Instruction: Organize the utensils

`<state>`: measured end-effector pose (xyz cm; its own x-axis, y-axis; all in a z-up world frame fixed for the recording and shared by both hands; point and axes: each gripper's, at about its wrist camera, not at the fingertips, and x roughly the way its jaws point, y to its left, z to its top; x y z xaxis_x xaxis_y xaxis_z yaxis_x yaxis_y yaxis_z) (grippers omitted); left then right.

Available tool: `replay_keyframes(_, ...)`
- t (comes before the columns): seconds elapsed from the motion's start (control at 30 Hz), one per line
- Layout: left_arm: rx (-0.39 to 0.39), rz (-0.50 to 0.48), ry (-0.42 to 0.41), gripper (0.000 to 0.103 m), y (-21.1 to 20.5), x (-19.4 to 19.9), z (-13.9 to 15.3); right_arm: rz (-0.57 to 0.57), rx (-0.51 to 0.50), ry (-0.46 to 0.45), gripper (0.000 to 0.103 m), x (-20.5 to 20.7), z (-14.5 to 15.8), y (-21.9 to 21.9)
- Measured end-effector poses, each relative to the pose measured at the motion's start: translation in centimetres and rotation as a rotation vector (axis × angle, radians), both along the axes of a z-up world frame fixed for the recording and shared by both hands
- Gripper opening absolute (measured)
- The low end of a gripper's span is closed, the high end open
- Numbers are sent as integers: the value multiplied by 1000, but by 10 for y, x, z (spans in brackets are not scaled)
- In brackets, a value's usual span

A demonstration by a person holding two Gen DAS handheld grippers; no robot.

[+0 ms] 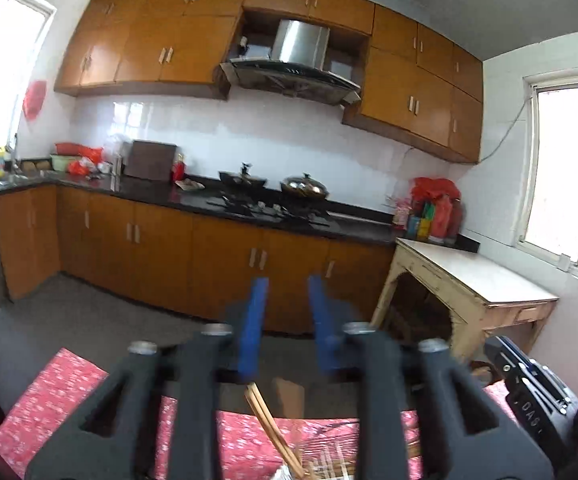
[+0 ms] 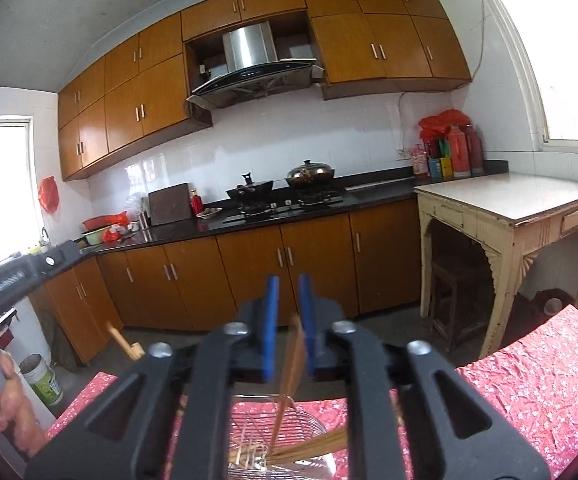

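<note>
My left gripper (image 1: pixel 288 284) is open and empty, raised above a table with a red floral cloth (image 1: pixel 65 392). Wooden chopsticks (image 1: pixel 267 424) lean up out of a wire basket (image 1: pixel 329 466) just below it. My right gripper (image 2: pixel 288 282) is nearly shut, and a wooden chopstick (image 2: pixel 295 354) stands between its blue fingers (image 2: pixel 270 320), its lower end down in a wire basket (image 2: pixel 257 428) with more chopsticks (image 2: pixel 313 446). The other gripper's body (image 2: pixel 13 280) shows at the left, held by a hand (image 2: pixel 9 392).
A dark kitchen counter (image 2: pixel 309 210) with a stove, pans and bottles runs along the far wall over brown cabinets. A cream side table (image 2: pixel 509 200) stands at the right. A wooden piece (image 2: pixel 125 342) sticks up at the cloth's left edge. A white tub (image 2: pixel 43 378) sits on the floor.
</note>
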<state>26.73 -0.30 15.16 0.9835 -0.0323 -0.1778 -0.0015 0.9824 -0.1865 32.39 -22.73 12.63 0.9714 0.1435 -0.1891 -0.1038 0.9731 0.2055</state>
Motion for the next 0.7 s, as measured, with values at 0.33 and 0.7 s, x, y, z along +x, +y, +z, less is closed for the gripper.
replay_keyframes(0.33,22,58,-32,52,22,-38,21,-43,-6,-21,34,-37,20,-16)
replay_keyframes(0.7,37,52,21,65,37,-87,7,-47,-13,11,52,-98,17,-25)
